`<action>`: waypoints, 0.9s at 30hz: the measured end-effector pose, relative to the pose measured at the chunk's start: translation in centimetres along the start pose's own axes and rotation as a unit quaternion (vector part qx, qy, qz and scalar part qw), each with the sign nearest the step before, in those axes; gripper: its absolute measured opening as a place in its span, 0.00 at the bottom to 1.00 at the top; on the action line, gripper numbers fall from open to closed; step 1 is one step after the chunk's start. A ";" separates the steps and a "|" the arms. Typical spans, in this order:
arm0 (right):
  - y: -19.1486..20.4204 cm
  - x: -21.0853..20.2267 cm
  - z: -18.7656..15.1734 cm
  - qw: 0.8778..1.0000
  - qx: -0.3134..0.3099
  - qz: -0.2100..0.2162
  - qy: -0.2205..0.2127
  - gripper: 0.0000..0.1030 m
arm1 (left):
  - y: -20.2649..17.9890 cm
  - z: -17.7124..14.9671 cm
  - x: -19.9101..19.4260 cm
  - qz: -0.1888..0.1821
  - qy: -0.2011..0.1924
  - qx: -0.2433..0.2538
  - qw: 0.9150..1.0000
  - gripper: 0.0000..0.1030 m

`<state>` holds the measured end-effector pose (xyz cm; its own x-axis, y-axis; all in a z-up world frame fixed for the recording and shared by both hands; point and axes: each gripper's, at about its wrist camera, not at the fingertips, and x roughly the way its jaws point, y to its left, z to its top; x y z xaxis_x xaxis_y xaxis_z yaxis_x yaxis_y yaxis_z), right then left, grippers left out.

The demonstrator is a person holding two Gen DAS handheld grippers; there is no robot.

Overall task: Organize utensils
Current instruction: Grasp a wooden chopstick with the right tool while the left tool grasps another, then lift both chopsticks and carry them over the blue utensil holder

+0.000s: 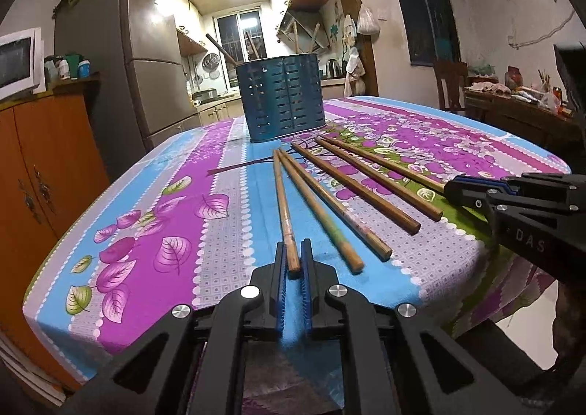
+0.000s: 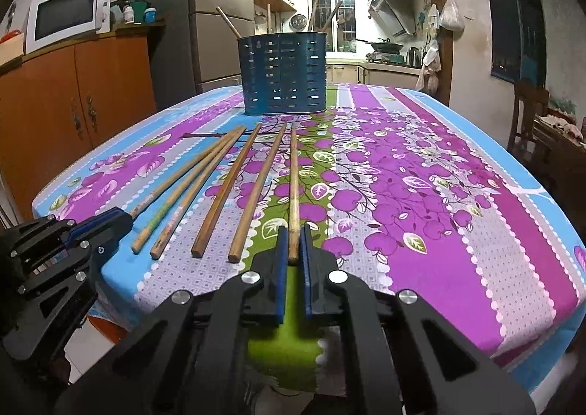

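Kitchen table under a floral tablecloth (image 2: pixel 421 195) carries a blue slotted holder (image 2: pixel 282 74) at the far side, several sticks already standing in it. Five chopsticks remain flat, fanned, butt ends near the front edge, tips toward the holder. Left gripper (image 1: pixel 294 265) brackets the leftmost chopstick (image 1: pixel 282 210), jaws narrow. Right gripper (image 2: pixel 293 250) brackets the rightmost chopstick (image 2: pixel 293 188) likewise. Neither is lifted; firm contact cannot be confirmed.

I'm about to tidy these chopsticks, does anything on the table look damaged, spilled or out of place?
Nothing spilled or broken. Six chopsticks lie fanned out, not parallel, on the tablecloth before the blue holder. Two near the left gripper look worn, with faded paint. The right gripper brackets the rightmost one.
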<state>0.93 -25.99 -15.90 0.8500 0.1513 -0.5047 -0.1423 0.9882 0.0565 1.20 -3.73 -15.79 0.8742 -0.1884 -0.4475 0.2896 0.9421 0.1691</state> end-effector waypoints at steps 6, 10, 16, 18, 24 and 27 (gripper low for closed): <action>-0.8 -0.5 0.7 1.000 0.013 0.003 -0.003 0.05 | 1.2 0.4 -0.4 0.007 0.002 -0.020 1.000 0.07; -1.2 -1.4 1.8 1.000 0.010 -0.002 -0.020 0.05 | 2.3 1.4 -1.1 0.020 -0.003 -0.033 0.999 0.07; -1.9 -3.9 4.6 0.999 -0.012 0.001 -0.048 0.05 | 3.5 4.3 -3.4 0.030 -0.027 -0.026 0.999 0.07; -1.9 -4.9 6.1 0.998 -0.030 0.004 -0.052 0.05 | 3.9 5.4 -4.2 0.027 -0.030 -0.023 0.999 0.07; -2.8 -6.4 10.1 0.998 -0.059 0.028 -0.016 0.05 | 5.8 9.6 -6.6 0.006 -0.022 -0.017 1.000 0.07; -3.4 -6.5 11.9 0.997 -0.071 0.039 0.019 0.05 | 6.7 11.5 -7.3 -0.003 -0.008 -0.011 1.000 0.07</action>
<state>1.93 -30.00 -2.62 0.8139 0.2244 -0.5360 -0.2805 0.9596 -0.0241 1.20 0.76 -1.33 0.8790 -0.1978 -0.4338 0.2855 0.9471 0.1468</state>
